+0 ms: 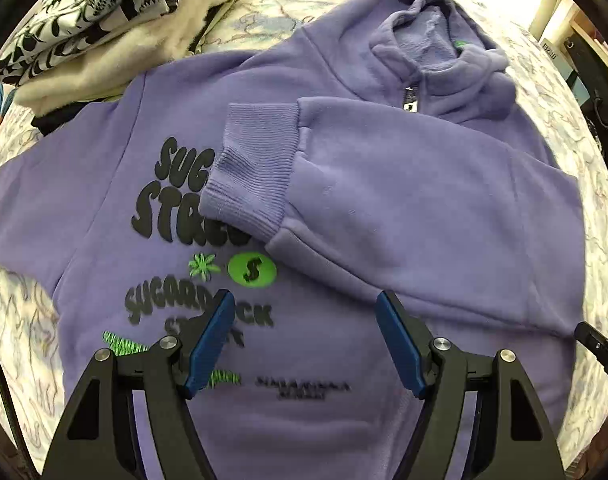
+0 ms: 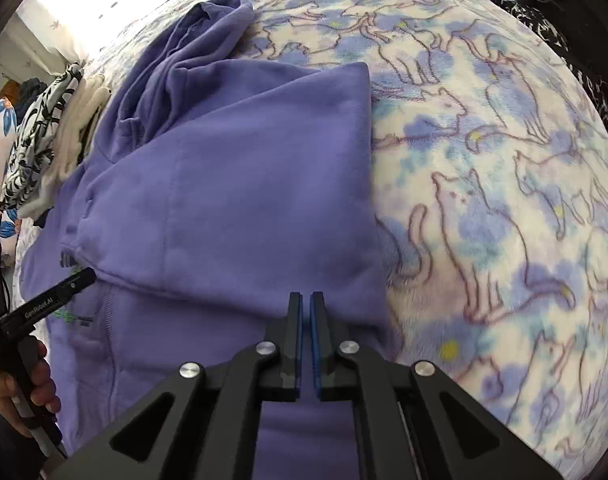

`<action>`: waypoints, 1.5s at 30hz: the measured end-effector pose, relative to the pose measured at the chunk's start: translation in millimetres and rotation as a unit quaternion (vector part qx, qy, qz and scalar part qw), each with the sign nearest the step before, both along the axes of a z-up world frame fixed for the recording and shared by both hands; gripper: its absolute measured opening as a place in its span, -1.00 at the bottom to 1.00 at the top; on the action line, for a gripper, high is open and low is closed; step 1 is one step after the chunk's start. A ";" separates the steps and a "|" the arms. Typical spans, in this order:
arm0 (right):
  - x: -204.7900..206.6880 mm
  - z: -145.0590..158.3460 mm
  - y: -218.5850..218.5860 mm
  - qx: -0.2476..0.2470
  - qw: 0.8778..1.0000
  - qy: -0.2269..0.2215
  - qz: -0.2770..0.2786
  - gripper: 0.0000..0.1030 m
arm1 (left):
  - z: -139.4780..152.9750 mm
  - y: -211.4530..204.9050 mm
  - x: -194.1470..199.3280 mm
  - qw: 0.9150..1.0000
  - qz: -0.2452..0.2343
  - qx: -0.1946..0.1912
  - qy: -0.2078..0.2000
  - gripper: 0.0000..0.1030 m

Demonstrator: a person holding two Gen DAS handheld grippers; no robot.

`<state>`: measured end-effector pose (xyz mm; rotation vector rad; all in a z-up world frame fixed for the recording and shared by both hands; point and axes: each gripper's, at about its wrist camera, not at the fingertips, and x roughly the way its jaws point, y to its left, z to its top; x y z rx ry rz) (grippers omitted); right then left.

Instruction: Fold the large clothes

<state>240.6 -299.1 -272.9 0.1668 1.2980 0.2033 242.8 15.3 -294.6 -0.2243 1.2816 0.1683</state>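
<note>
A purple sweatshirt (image 1: 343,208) with black and green print lies face up on the bed. Its right sleeve is folded across the chest, the ribbed cuff (image 1: 252,172) lying on the print. Its left sleeve (image 1: 36,196) lies spread out to the left. My left gripper (image 1: 305,308) is open and empty, hovering over the lower front of the sweatshirt. My right gripper (image 2: 305,300) is shut with nothing between its pads, above the sweatshirt's (image 2: 232,184) folded right edge. The collar (image 2: 208,32) lies bunched at the far end.
The bed has a fleece blanket (image 2: 483,168) with blue cat drawings. A pile of black-and-white and cream clothes (image 1: 116,28) lies at the far left, touching the sweatshirt's shoulder. The other gripper's handle (image 2: 44,300) and the person's hand show at the left of the right wrist view.
</note>
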 end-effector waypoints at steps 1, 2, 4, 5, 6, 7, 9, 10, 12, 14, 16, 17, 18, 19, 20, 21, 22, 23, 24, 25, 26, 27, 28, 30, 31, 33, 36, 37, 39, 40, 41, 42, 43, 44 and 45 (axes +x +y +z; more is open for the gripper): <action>-2.4 3.5 0.5 0.004 1.000 0.001 -0.002 -0.92 | 3.7 -1.1 -2.9 1.000 -0.001 0.001 -0.002 0.39; -7.7 8.1 1.7 0.007 1.000 0.001 -0.004 -0.92 | 10.2 -3.5 -7.5 1.000 -0.005 0.002 -0.005 0.39; -16.5 15.9 3.6 0.011 1.000 0.003 -0.003 -0.91 | 21.1 -10.0 -15.2 1.000 -0.010 0.003 -0.007 0.39; -18.4 18.1 9.8 0.011 1.000 0.004 -0.001 -0.91 | 28.1 -12.5 -21.5 1.000 -0.012 0.003 -0.006 0.39; -21.7 20.6 11.8 0.012 1.000 0.006 0.000 -0.91 | 33.3 -14.2 -26.2 1.000 -0.013 0.002 -0.006 0.39; -26.9 24.1 13.8 0.014 1.000 0.009 0.001 -0.91 | 37.2 -15.7 -29.4 1.000 -0.014 0.002 -0.005 0.39; -34.3 28.4 17.5 0.016 1.000 0.016 0.001 -0.91 | 49.2 -18.2 -39.2 1.000 -0.014 0.004 -0.005 0.39; -38.0 30.6 18.8 0.017 1.000 0.020 0.003 -0.90 | 55.0 -17.7 -45.7 1.000 -0.012 0.004 -0.005 0.39; -46.4 35.8 22.6 0.018 0.999 0.028 0.009 -0.90 | 64.7 -18.6 -60.8 1.000 -0.007 0.004 -0.005 0.39; -54.8 40.5 27.1 0.016 0.999 0.034 0.018 -0.86 | 72.8 -20.8 -74.3 1.000 -0.004 0.002 -0.001 0.39; -63.2 45.3 32.1 0.016 0.999 0.041 0.031 -0.57 | 77.6 -23.6 -82.2 1.000 -0.001 0.005 0.004 0.39; -67.8 47.8 34.2 0.015 0.998 0.041 0.036 -0.51 | 81.2 -25.8 -88.5 1.000 0.000 0.007 0.006 0.39; -71.5 50.8 36.0 0.015 0.998 0.041 0.041 -0.45 | 81.0 -26.7 -90.6 1.000 0.001 0.007 0.008 0.39; -74.6 53.8 37.7 0.015 0.998 0.041 0.046 -0.44 | 83.9 -28.8 -96.1 1.000 0.004 0.007 0.010 0.39; -78.1 57.4 40.7 0.014 0.998 0.041 0.055 -0.44 | 86.6 -30.1 -101.4 1.000 0.006 0.006 0.013 0.39; -80.8 59.4 42.5 0.013 0.997 0.043 0.062 -0.44 | 88.6 -31.1 -105.8 1.000 0.008 0.007 0.015 0.39; -84.3 62.3 45.6 0.012 0.996 0.045 0.071 -0.44 | 90.0 -32.0 -109.0 1.000 0.010 0.007 0.017 0.39; -86.2 64.3 48.1 0.012 0.996 0.046 0.076 -0.44 | 94.1 -33.0 -115.5 1.000 0.014 0.008 0.019 0.39; -88.7 66.6 50.6 0.014 0.995 0.049 0.083 -0.44 | 95.9 -32.7 -117.5 1.000 0.016 0.009 0.020 0.39; -90.3 68.5 52.5 0.017 0.995 0.050 0.089 -0.44 | 100.8 -32.9 -123.4 0.999 0.022 0.010 0.022 0.39; -93.1 72.0 56.0 0.018 0.994 0.051 0.097 -0.44 | 103.5 -32.3 -126.8 0.999 0.026 0.010 0.023 0.39; -94.6 74.7 58.1 0.021 0.993 0.052 0.103 -0.44 | 108.1 -31.8 -131.7 0.999 0.032 0.009 0.024 0.39; -96.5 78.4 60.9 0.026 0.992 0.053 0.109 -0.44 | 111.0 -31.0 -134.5 0.999 0.035 0.009 0.025 0.39; -98.9 85.3 65.3 0.039 0.991 0.056 0.118 -0.44 | 120.6 -30.7 -145.0 0.998 0.048 0.012 0.030 0.39; -99.7 89.3 68.3 0.047 0.989 0.058 0.125 -0.44 | 123.6 -30.0 -147.7 0.998 0.051 0.014 0.031 0.39; -102.0 96.7 75.7 0.055 0.987 0.059 0.143 -0.44 | 135.3 -28.7 -157.5 0.997 0.065 0.022 0.035 0.39; -106.5 110.8 91.1 0.060 0.979 0.053 0.185 -0.44 | 150.2 -22.6 -168.4 0.996 0.081 0.028 0.037 0.39; -107.5 117.1 97.2 0.064 0.976 0.050 0.201 -0.44 | 155.1 -19.5 -172.2 0.995 0.087 0.029 0.037 0.39; -108.7 126.9 107.0 0.069 0.971 0.044 0.223 -0.44 | 165.1 -10.1 -179.4 0.994 0.097 0.030 0.038 0.39; -108.7 133.5 113.7 0.071 0.968 0.037 0.237 -0.44 | 167.4 -6.2 -181.3 0.994 0.099 0.032 0.038 0.39; -108.4 137.3 116.4 0.071 0.967 0.032 0.242 -0.44 | 171.4 1.0 -184.4 0.994 0.101 0.035 0.037 0.39; -108.0 142.7 121.9 0.072 0.966 0.026 0.248 -0.44 | 173.9 7.3 -186.7 0.993 0.102 0.040 0.037 0.39; -107.5 148.4 129.3 0.075 0.963 0.020 0.257 -0.44 | 177.5 18.5 -190.1 0.993 0.106 0.046 0.037 0.39; -107.3 151.8 135.7 0.075 0.962 0.016 0.263 -0.44 | 179.5 29.5 -192.6 0.992 0.109 0.048 0.036 0.39; -107.1 155.0 141.6 0.075 0.961 0.013 0.268 -0.44 | 180.0 37.3 -193.9 0.992 0.110 0.048 0.036 0.39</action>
